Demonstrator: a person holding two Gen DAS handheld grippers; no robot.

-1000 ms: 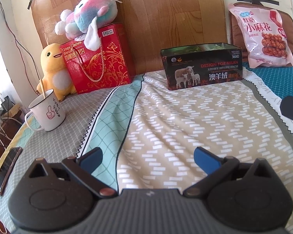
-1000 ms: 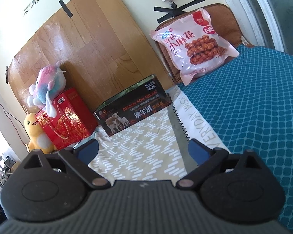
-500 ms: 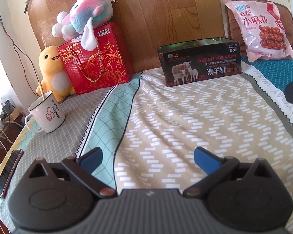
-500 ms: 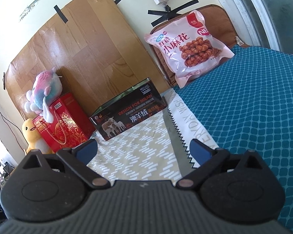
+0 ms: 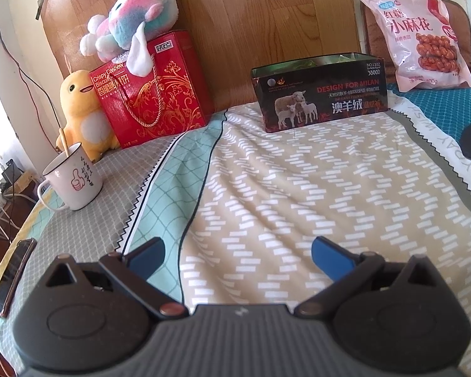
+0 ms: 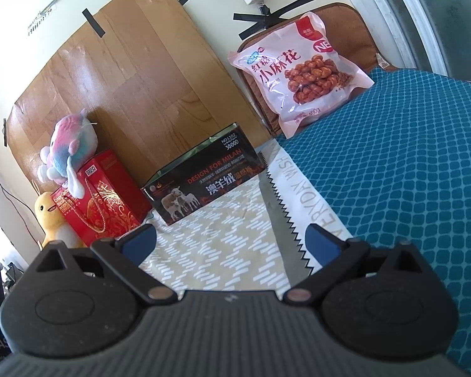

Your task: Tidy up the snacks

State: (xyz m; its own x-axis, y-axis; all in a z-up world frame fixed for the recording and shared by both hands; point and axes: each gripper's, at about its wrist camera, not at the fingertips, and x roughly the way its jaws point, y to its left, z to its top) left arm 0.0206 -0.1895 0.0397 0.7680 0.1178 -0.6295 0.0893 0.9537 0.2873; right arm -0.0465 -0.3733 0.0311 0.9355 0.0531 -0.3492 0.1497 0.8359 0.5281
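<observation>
Jaws spread and empty on both the left gripper [image 5: 238, 253] and the right gripper [image 6: 232, 240], low over the bed [image 5: 298, 188]. One black box [image 6: 204, 182] stands open-topped mid-bed against the headboard, and one pink snack bag [image 6: 301, 69] leans farther back on the right. I judge the right gripper should take the bag by an upper edge (the film looks slippery) and lower it into the box. Also counted: one mug [image 5: 73, 179], one red gift bag [image 5: 154, 91], two plush toys.

Bedspread [image 5: 298, 188] open up to black tin [image 5: 320, 94]; mug [image 5: 73, 179] w/ red box [image 5: 154, 94] crowd left.
</observation>
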